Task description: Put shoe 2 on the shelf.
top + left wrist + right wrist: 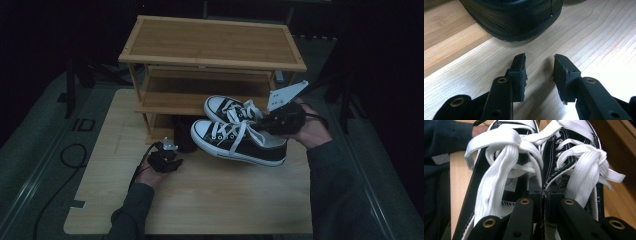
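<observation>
A pair of black sneakers with white laces and toe caps hangs above the table, the nearer one [240,142] beside the farther one [227,107]. My right gripper [270,125] is shut on the inner walls of both, pinched together. In the right gripper view its jaws [543,195] meet between the left sneaker [499,170] and the right sneaker [579,157]. My left gripper [172,149] lies low on the table, open with nothing between its fingers [539,72]. Just ahead of it stands a black shoe [516,17].
A three-tier wooden shoe rack [210,45] stands at the back of the light wooden table [210,200]. The black shoe [182,132] sits at the rack's foot. A dark sleeve [439,150] lies to the left. Cables trail on the floor at left.
</observation>
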Demonstrator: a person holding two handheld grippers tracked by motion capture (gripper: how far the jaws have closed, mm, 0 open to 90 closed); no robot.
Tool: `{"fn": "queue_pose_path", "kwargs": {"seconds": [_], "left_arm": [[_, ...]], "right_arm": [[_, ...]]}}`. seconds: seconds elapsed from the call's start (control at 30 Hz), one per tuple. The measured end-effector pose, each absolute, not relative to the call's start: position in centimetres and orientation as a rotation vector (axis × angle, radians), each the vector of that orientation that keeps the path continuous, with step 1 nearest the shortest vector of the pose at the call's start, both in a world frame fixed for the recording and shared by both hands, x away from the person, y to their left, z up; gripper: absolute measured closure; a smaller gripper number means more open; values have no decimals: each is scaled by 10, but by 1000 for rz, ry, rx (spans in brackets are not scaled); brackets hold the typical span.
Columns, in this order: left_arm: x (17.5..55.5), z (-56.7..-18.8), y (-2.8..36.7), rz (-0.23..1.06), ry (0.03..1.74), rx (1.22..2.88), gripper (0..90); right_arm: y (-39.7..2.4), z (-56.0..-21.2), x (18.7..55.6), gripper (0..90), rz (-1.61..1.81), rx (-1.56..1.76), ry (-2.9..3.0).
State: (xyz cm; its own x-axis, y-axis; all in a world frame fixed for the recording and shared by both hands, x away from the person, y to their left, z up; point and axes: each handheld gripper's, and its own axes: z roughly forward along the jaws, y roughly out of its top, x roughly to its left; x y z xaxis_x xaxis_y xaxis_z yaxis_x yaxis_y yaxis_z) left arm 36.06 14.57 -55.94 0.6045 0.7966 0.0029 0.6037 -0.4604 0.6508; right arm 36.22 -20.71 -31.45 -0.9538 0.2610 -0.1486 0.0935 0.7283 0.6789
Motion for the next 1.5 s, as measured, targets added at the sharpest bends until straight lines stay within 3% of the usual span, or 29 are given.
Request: {"fn": "queue_pose_path", "kwargs": {"seconds": [0.63, 1.5], "left_arm": [[360, -560, 146, 411, 1097, 2222, 625], [360, -560, 147, 410, 1093, 2220, 626]], "right_arm": [[-196, -311, 411, 861, 1009, 472, 2619], [-169, -324, 427, 860, 952, 721, 2480]]}}
